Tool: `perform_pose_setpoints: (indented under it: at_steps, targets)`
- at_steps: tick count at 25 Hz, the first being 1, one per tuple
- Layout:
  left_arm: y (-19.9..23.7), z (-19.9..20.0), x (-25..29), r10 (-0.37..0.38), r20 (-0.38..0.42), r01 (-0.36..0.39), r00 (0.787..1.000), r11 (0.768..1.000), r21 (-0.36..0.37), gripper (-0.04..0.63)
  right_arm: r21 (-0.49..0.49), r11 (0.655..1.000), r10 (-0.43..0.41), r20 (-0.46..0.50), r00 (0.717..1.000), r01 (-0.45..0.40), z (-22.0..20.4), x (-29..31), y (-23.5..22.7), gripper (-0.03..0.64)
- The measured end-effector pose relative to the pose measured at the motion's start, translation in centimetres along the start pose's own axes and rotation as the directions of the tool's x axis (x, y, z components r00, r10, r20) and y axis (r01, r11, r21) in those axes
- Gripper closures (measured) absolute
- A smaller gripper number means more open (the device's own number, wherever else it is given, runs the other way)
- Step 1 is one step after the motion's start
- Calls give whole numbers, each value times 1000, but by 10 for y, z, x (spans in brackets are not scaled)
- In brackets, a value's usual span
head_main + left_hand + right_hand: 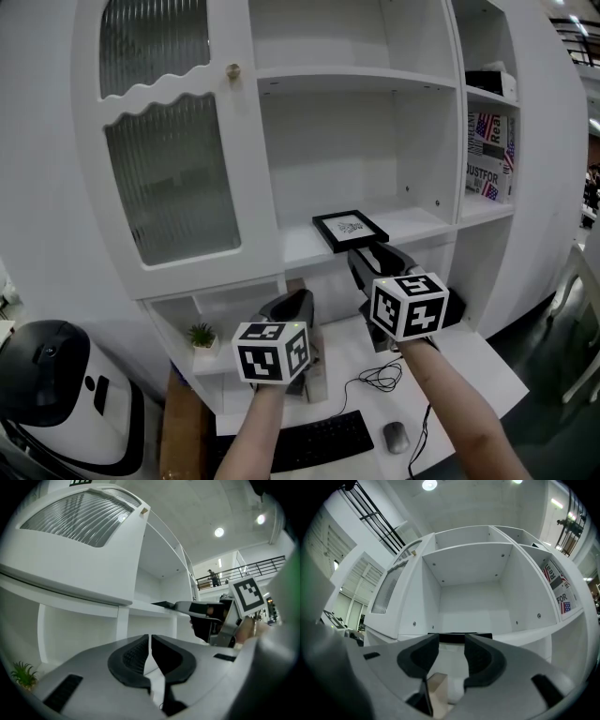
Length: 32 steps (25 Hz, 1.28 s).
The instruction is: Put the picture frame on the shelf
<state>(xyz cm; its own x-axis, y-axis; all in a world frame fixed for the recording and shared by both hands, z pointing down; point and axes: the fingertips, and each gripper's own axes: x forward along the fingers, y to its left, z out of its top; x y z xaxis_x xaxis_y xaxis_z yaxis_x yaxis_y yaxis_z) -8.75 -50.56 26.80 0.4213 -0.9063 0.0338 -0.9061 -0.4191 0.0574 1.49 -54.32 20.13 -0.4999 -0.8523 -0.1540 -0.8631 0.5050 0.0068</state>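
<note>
Now our right tongs (452, 638) stand spread, pinching nothing, their tips right at the front edge of the black picture frame (350, 230). The frame lies flat on the white shelf (427, 223), at the middle of the head view. Our left tongs (150, 641) are pressed together and empty, toward the lower left, above the bench (469, 361) with its keyboard (314, 441) and mouse (396, 436).

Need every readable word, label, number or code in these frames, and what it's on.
"Rea": flag-printed box, right shelf compartment, cut off.
"USTFOR": lower on that box, start cut off.
Picture frame: QR-like code, no readable words.
Left tongs' cube, right tongs' cube: square markers, no words.
</note>
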Motion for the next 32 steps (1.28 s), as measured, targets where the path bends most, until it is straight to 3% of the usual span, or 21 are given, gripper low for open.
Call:
perform_pose_setpoints:
  at_steps: [12,32]
  targets:
    - [-11,0,-14,-14,6,14,1000,1000,2,571,37,999,29,45,999,-30,6,-33,17,456]
    - [-34,-63,-74,-30,-12,30,999,1000,-1,571,111,994,15,-149,989,2,-97,-134,41,495]
